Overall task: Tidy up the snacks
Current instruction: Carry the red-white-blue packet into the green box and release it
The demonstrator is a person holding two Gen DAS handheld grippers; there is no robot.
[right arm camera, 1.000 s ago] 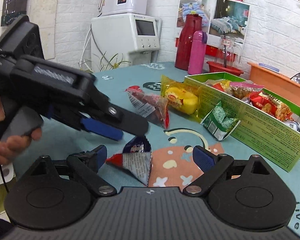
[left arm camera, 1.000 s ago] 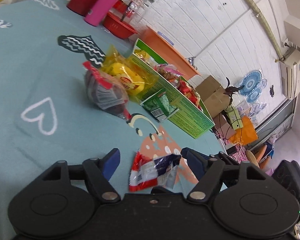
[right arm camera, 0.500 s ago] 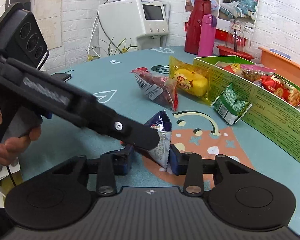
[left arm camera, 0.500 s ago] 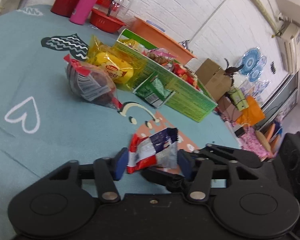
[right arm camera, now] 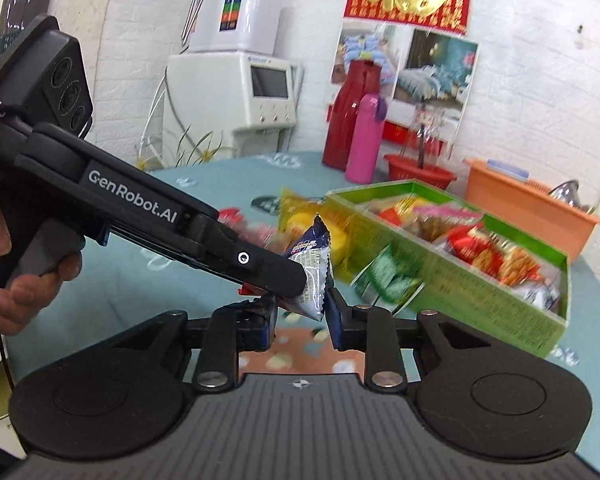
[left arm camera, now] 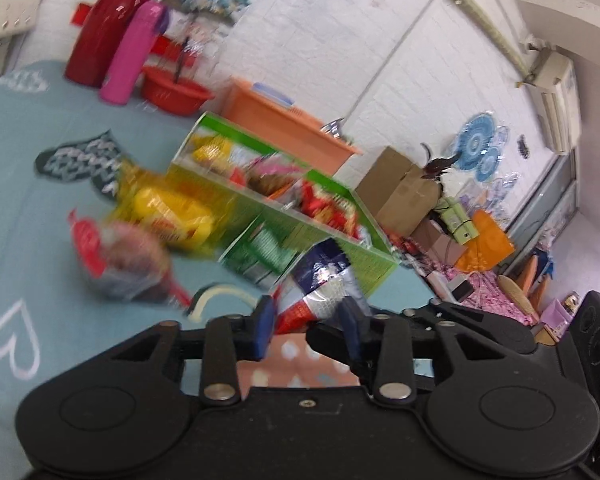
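Both the left tool (left arm camera: 306, 322) and the still-closing right tool (right arm camera: 300, 316) are grasping one snack packet (right arm camera: 310, 270), lifting it off the surface (left arm camera: 28, 208); next, probably carrying it to the green box (right arm camera: 500, 296) at the far edge.

Open teal tablecloth (right arm camera: 112, 256) at left; loose snack packets (left arm camera: 168, 216) crowding the green box (right arm camera: 480, 292).

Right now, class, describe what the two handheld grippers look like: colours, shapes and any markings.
Both are black plastic. The right gripper has a ribbed grey-black body, round discs either side, silver rivets on its linkage arms, and blue finger pads. The left gripper has a long black bar printed "GenRobot.AI" in white, a grey pistol handle, and a block with round lens-like circles.
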